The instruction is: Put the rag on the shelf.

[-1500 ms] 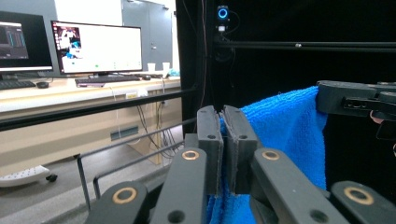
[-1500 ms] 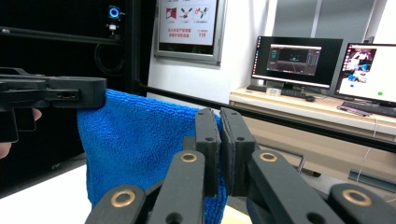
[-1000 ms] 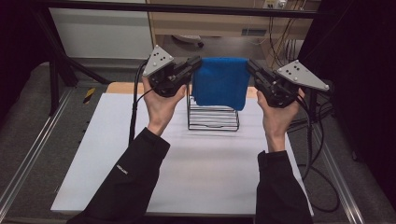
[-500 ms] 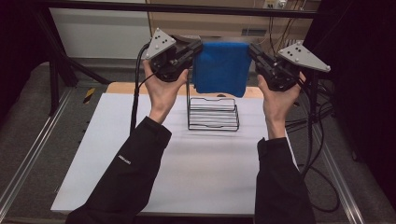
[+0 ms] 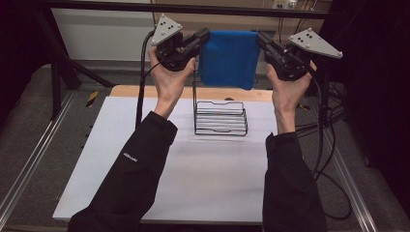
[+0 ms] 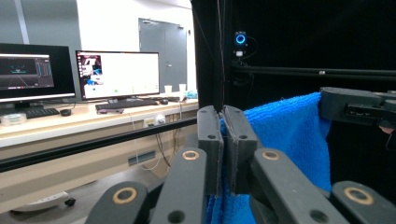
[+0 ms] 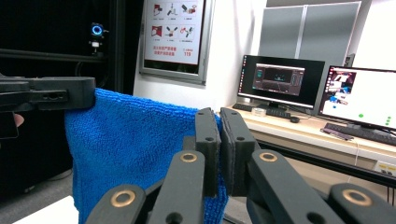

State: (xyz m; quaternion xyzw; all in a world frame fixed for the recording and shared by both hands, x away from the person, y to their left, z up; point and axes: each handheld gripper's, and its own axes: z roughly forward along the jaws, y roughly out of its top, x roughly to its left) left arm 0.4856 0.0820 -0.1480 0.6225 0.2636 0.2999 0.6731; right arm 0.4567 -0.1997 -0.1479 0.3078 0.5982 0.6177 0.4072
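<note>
A blue towel (image 5: 228, 58) hangs stretched between my two grippers, high above the table. My left gripper (image 5: 205, 35) is shut on its upper left corner, my right gripper (image 5: 260, 37) on its upper right corner. In the left gripper view the closed jaws pinch the blue towel (image 6: 289, 135), and the right gripper's jaws (image 6: 357, 105) hold the far corner. In the right gripper view the blue towel (image 7: 135, 149) spreads to the left gripper's jaws (image 7: 46, 98). A black wire rack (image 5: 220, 118) stands on the white table (image 5: 193, 179) below the towel's lower edge.
A wooden strip (image 5: 145, 92) runs along the table's far edge. Black cables (image 5: 324, 140) trail down at the right. Metal rails (image 5: 29, 164) flank the table. Desks with monitors (image 6: 116, 74) stand beyond the frame, and a black frame bar (image 5: 193, 7) crosses overhead.
Both grippers have risen with the towel held between them, lifting it from the rack's top to well above it. The towel stays stretched flat.
</note>
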